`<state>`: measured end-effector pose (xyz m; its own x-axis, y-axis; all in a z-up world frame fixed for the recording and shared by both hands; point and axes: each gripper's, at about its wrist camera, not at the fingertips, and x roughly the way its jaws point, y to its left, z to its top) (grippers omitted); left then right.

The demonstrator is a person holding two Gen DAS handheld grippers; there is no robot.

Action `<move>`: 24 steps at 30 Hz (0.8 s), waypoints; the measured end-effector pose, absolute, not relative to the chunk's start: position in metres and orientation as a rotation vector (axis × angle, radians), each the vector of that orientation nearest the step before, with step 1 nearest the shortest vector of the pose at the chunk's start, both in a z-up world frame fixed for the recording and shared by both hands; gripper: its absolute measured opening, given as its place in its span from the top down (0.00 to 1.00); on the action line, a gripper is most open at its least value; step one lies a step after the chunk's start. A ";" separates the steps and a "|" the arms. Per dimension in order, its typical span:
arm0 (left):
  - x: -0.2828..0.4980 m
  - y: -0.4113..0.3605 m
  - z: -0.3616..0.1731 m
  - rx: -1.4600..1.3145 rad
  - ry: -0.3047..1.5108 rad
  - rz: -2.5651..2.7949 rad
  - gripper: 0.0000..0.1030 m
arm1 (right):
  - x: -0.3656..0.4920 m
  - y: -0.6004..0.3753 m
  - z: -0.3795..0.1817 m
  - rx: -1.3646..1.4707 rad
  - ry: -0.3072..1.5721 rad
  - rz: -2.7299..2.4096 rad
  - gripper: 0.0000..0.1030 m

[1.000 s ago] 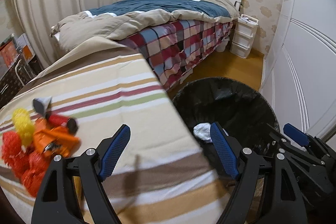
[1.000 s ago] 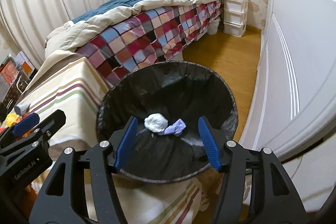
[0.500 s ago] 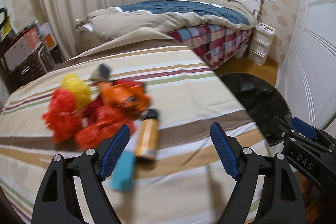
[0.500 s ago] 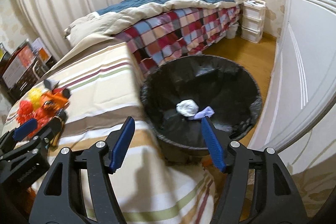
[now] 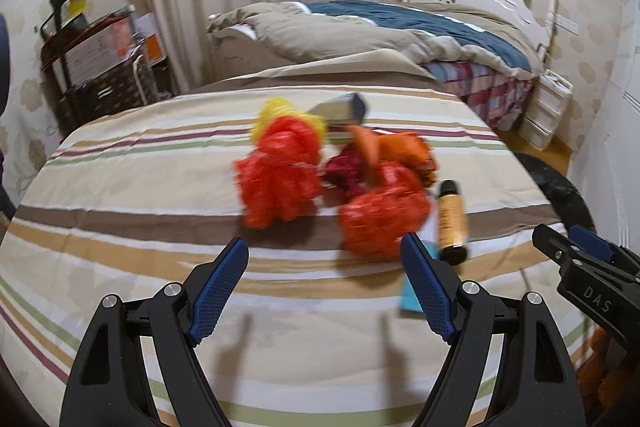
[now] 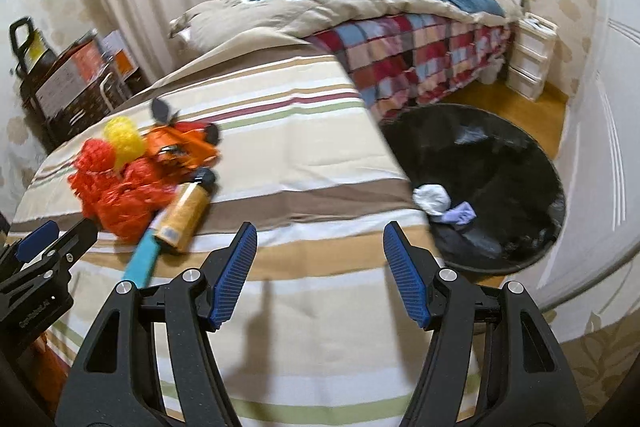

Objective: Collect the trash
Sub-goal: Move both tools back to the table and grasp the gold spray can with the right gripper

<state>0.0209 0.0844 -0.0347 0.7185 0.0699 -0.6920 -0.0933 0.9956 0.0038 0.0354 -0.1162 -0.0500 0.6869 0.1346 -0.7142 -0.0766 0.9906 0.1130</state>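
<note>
Reaching for the trash pile (image 5: 332,179) at frame centre — left gripper (image 5: 324,291) and right gripper (image 6: 320,275) both gaping, empty. Next — closing on one piece, then over to the bin (image 6: 492,163).

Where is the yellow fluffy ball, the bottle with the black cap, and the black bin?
Yellow mesh ball (image 6: 125,135), right wrist view, on its rounded top.
Amber bottle with black cap (image 5: 451,217), left wrist view, on its label.
Round black-lined trash bin (image 6: 516,163), right wrist view, on its bare inner liner.
</note>
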 end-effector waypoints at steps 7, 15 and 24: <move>0.016 0.121 -0.038 -0.067 0.765 0.156 0.24 | 0.043 -0.080 -0.045 0.030 0.806 0.173 0.38; 0.015 0.151 -0.046 -0.109 0.783 0.198 0.24 | 0.059 -0.044 -0.049 -0.018 0.828 0.206 0.38; 0.016 0.150 -0.046 -0.108 0.781 0.181 0.24 | 0.068 -0.035 -0.060 -0.044 0.862 0.206 0.61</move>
<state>0.0158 0.1499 -0.0459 0.6957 0.1223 -0.7079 -0.2023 0.9789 -0.0298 0.0680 -0.0346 -0.0602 0.6322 0.1622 -0.7576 -0.1975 0.9793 0.0448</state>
